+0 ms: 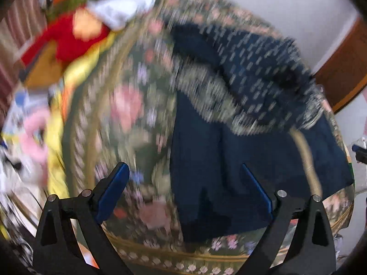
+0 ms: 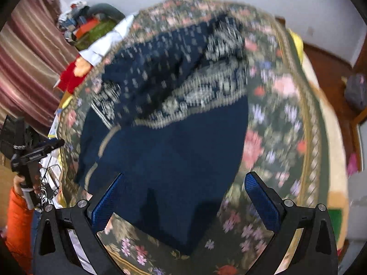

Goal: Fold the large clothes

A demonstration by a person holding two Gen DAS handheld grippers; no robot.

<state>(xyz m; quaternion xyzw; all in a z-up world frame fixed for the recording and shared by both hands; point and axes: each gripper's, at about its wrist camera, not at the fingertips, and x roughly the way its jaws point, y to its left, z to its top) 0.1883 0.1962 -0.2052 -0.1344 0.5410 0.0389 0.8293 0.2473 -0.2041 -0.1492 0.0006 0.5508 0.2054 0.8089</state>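
A large navy garment [image 1: 240,151] with a pale patterned band lies partly folded on a floral bedspread [image 1: 128,105]. It also shows in the right wrist view [image 2: 169,151], its patterned upper part bunched over the plain lower part. My left gripper [image 1: 183,176] is open and empty, hovering over the garment's left edge. My right gripper [image 2: 185,183] is open and empty above the garment's lower part. The left gripper's body shows at the left edge of the right wrist view [image 2: 34,158]. Both views are motion-blurred.
A pile of red [image 1: 66,39], white [image 1: 123,6] and yellow clothes lies at the bed's far left. A striped curtain [image 2: 29,64] hangs on the left. The floral spread [image 2: 275,119] reaches the bed's right edge, with wooden floor [image 2: 325,64] beyond.
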